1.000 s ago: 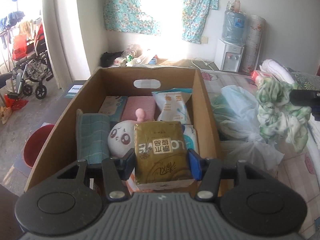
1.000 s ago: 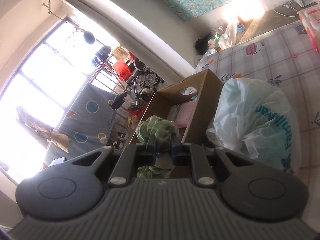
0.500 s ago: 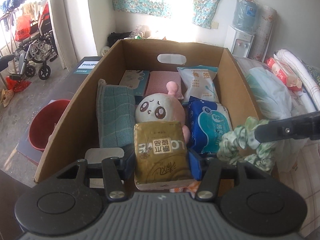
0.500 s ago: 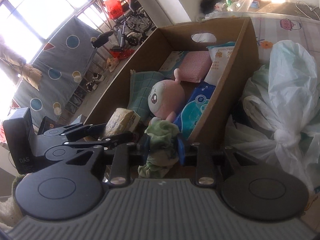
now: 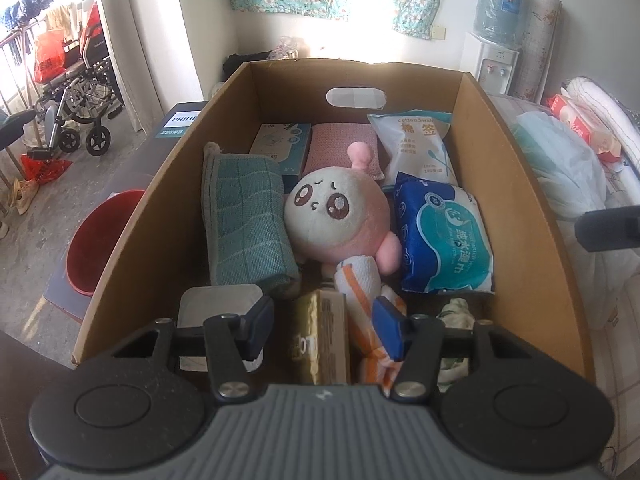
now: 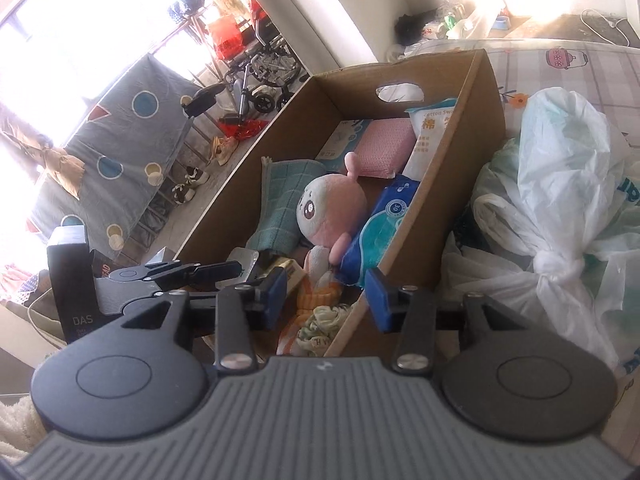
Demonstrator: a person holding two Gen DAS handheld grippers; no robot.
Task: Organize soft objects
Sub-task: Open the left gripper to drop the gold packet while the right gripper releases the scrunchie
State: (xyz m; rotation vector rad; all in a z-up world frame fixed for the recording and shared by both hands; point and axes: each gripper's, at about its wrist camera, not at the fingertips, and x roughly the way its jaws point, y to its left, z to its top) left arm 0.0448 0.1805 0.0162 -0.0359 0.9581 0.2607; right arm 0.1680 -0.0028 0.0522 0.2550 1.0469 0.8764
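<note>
A cardboard box (image 5: 532, 216) holds a pink plush toy (image 5: 340, 220), a teal folded cloth (image 5: 244, 216), a blue wipes pack (image 5: 444, 236), a cotton swab bag (image 5: 420, 144) and a pink pad (image 5: 340, 144). My left gripper (image 5: 324, 326) is open over the box's near end; the gold tissue pack (image 5: 320, 336) lies below it on edge, beside an orange-striped towel (image 5: 364, 284). My right gripper (image 6: 326, 294) is open above the box's near right corner. The green-white cloth (image 6: 322, 322) lies in that corner, also seen in the left wrist view (image 5: 454, 308).
Tied white plastic bags (image 6: 560, 208) lie on the bed right of the box. A red basin (image 5: 96, 240) sits on the floor to the left. A wheelchair (image 5: 76, 92) stands far left. A water dispenser (image 5: 496, 40) stands at the back wall.
My left gripper opened and the gold tissue pack dropped into the box's near end. My right gripper opened and the green-white cloth fell into the near right corner.
</note>
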